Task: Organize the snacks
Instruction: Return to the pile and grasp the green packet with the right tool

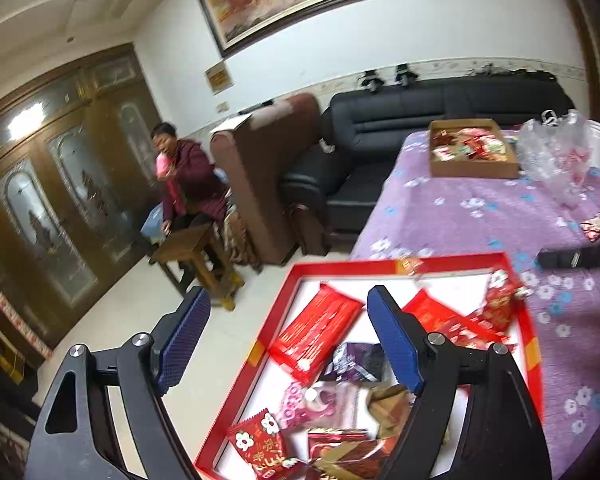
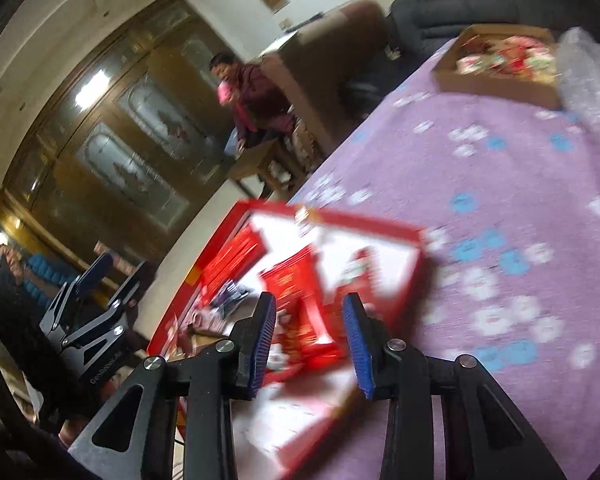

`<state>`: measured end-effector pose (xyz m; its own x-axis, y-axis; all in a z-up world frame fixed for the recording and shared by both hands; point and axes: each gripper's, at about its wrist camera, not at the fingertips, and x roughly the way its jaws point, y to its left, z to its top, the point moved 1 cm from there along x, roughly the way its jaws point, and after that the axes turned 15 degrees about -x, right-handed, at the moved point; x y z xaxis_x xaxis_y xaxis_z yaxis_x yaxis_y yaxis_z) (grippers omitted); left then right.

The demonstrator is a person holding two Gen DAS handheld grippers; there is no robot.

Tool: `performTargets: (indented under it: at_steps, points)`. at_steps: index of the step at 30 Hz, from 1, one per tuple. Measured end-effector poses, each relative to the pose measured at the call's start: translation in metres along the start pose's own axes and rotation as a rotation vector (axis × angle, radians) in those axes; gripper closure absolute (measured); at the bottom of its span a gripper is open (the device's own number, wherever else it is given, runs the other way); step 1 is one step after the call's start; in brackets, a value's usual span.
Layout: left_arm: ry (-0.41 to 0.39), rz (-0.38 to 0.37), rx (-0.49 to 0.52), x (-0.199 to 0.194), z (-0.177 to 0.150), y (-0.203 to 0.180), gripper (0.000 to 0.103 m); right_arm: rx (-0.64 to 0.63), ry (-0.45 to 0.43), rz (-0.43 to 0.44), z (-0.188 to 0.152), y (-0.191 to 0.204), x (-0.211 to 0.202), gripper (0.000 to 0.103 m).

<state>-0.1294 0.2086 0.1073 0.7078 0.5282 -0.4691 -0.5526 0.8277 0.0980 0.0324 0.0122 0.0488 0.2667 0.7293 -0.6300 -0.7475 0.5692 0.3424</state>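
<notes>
Red tray, white inside, sits at the near corner of the purple floral tablecloth, right under/ahead of both grippers, w/ loose packets in it: red foil wrappers, a purple pack, pink sweets. Left gripper hangs over it wide open, nothing between the pads. Right gripper is narrowly parted and prob. empty (view blurred). Next calls for another snack, e.g. the stray one far right, or from the brown cardboard box beyond.

Right-wrist view blurs the red tray; its snacks unreadable.
</notes>
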Motion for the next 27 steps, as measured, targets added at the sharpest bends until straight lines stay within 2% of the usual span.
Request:
performTargets:
  at_steps: [3, 7, 10, 11, 13, 14, 16, 19, 20, 25, 27]
  points:
    - [0.007, -0.077, 0.040, -0.008, 0.003, -0.020, 0.021, 0.063, -0.071, -0.131, -0.003, -0.050, -0.050, 0.066]
    - [0.029, -0.179, 0.163, -0.017, 0.002, -0.071, 0.021, 0.183, -0.140, -0.333, -0.025, -0.124, -0.120, 0.061]
    - [0.052, -0.231, 0.254, -0.021, 0.000, -0.115, 0.021, 0.325, -0.203, -0.396, -0.059, -0.179, -0.158, 0.061]
    - [0.052, -0.245, 0.283, -0.022, -0.001, -0.129, 0.021, 0.371, -0.214, -0.412, -0.073, -0.197, -0.166, 0.061]
    - [0.042, -0.270, 0.349, -0.024, -0.003, -0.162, 0.021, 0.425, -0.149, -0.464, -0.083, -0.216, -0.167, 0.061]
    - [0.043, -0.295, 0.381, -0.023, -0.004, -0.178, 0.021, 0.441, -0.114, -0.471, -0.085, -0.222, -0.165, 0.061]
    - [0.054, -0.333, 0.430, -0.019, -0.006, -0.206, 0.021, 0.505, -0.065, -0.404, -0.091, -0.232, -0.160, 0.061]
    - [0.081, -0.343, 0.487, -0.009, -0.007, -0.240, 0.021, 0.578, 0.004, -0.309, -0.096, -0.235, -0.145, 0.061]
    - [0.090, -0.342, 0.498, -0.006, -0.007, -0.247, 0.021, 0.587, 0.014, -0.302, -0.096, -0.232, -0.143, 0.061]
    - [0.096, -0.331, 0.495, -0.003, -0.004, -0.257, 0.021, 0.545, 0.105, -0.367, -0.087, -0.213, -0.122, 0.060]
    - [0.099, -0.329, 0.495, -0.003, -0.004, -0.255, 0.021, 0.517, 0.122, -0.420, -0.083, -0.206, -0.116, 0.054]
